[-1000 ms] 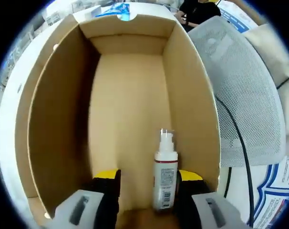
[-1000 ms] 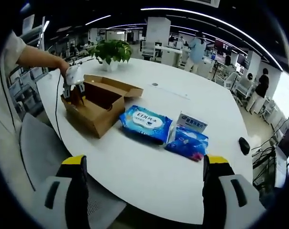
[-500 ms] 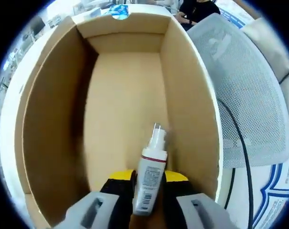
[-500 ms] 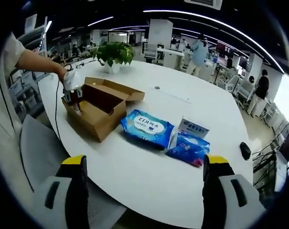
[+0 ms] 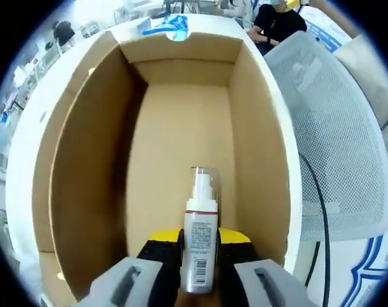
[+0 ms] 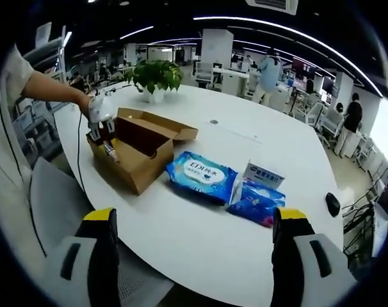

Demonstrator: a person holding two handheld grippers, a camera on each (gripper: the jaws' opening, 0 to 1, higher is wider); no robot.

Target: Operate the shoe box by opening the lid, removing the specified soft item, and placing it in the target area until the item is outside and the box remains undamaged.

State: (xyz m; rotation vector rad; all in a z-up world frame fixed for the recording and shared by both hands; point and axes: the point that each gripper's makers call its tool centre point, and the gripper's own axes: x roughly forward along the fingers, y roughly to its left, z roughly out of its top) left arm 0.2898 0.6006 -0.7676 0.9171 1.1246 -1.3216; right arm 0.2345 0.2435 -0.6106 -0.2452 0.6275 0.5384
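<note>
- Gripping a small spray bottle (image 5: 200, 246) low in the frame, the left gripper (image 5: 199, 256) has its two yellow-tipped jaws closed narrow on the bottle's labelled body, with the clear cap pointing up the picture into the open shoe box (image 5: 85, 166).
- The hold sits on the body and not the cap, which I judge the firmer place to lift from without tipping it against the cardboard walls.
- The bottle lies between the box's two long walls, touching neither that I can see, so a straight lift out looks clear.
- The right gripper (image 6: 195, 256) hangs wide open at the bottom of its view, holding nothing, well apart from the box; it seems parked to leave the left hand room.
- The right gripper view gives the wider layout: the box (image 6: 139, 153) at centre left on a white round table (image 6: 200, 224), its lid (image 6: 175, 128) folded back, the left gripper (image 6: 99, 125) reaching into its near end.
- It also shows a blue wipes pack (image 6: 202, 176) and smaller packets (image 6: 258, 192) just right of the box, and a potted plant (image 6: 154, 78) behind.
- The left gripper view alone shows the grasp itself and a mesh chair (image 5: 335, 128) at right.
</note>
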